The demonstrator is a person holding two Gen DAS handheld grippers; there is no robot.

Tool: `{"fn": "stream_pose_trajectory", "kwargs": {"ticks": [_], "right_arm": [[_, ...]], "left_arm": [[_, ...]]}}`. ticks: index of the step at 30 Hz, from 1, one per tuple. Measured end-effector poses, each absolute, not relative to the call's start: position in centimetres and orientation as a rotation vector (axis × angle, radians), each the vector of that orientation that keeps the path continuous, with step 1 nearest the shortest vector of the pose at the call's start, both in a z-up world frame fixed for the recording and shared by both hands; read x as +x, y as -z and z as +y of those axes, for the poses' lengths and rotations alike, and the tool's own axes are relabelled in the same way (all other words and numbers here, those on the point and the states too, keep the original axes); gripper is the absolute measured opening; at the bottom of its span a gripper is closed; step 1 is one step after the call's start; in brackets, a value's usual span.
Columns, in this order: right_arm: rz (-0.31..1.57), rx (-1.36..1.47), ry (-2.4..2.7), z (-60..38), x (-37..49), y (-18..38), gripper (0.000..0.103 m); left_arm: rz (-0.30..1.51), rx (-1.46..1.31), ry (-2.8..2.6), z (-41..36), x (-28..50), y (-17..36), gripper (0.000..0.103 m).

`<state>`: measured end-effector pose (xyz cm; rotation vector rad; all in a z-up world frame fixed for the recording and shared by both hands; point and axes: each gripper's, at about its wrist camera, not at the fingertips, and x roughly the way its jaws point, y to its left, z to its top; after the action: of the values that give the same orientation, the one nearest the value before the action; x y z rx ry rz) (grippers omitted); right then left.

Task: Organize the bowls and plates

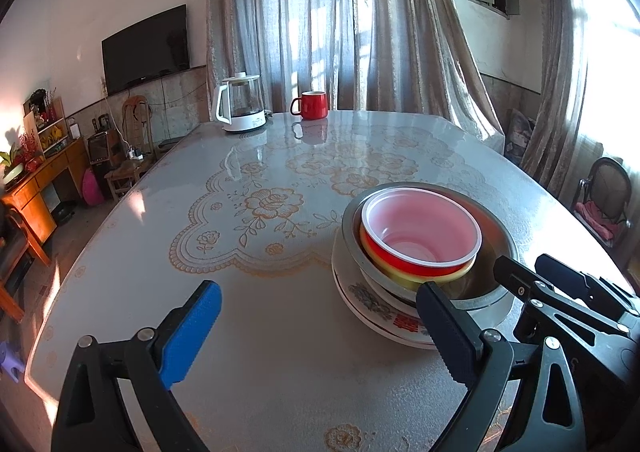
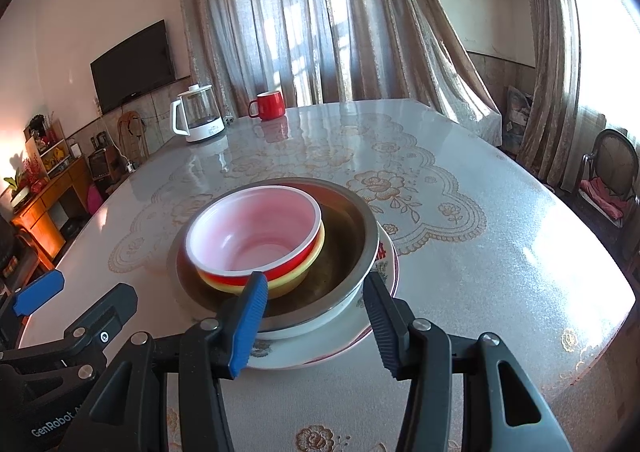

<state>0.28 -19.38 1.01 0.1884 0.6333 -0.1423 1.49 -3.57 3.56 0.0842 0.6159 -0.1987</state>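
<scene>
One stack stands on the table: a red bowl with a pale pink inside (image 1: 420, 224) (image 2: 256, 228) sits in a yellow bowl (image 2: 288, 280). Both lie in a wide steel bowl (image 1: 492, 228) (image 2: 344, 236), which rests on patterned white plates (image 1: 372, 304) (image 2: 320, 340). My right gripper (image 2: 316, 284) (image 1: 520, 262) is open at the stack's near edge, its fingers standing apart over the steel rim with nothing held. Left of the stack, my left gripper (image 1: 318, 300) (image 2: 80, 294) is wide open over bare tablecloth and holds nothing.
A red mug (image 1: 314, 105) (image 2: 270, 105) and a glass kettle with a white base (image 1: 242, 104) (image 2: 198, 114) stand at the table's far edge. The table (image 1: 260, 212) has a floral cloth. A chair (image 2: 612, 172) stands at the right, a wooden sideboard (image 1: 40, 180) at the left.
</scene>
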Motion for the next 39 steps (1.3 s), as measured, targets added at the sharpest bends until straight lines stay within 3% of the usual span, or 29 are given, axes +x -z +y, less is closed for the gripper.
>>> {"fn": "stream_pose_trajectory", "kwargs": {"ticks": [39], "right_arm": [[0.633,0.192,0.147,-19.60,0.37,-0.99,0.051]], "left_arm": [[0.621,0.086,0.214,-3.93,1.61,-3.74,0.099]]}}
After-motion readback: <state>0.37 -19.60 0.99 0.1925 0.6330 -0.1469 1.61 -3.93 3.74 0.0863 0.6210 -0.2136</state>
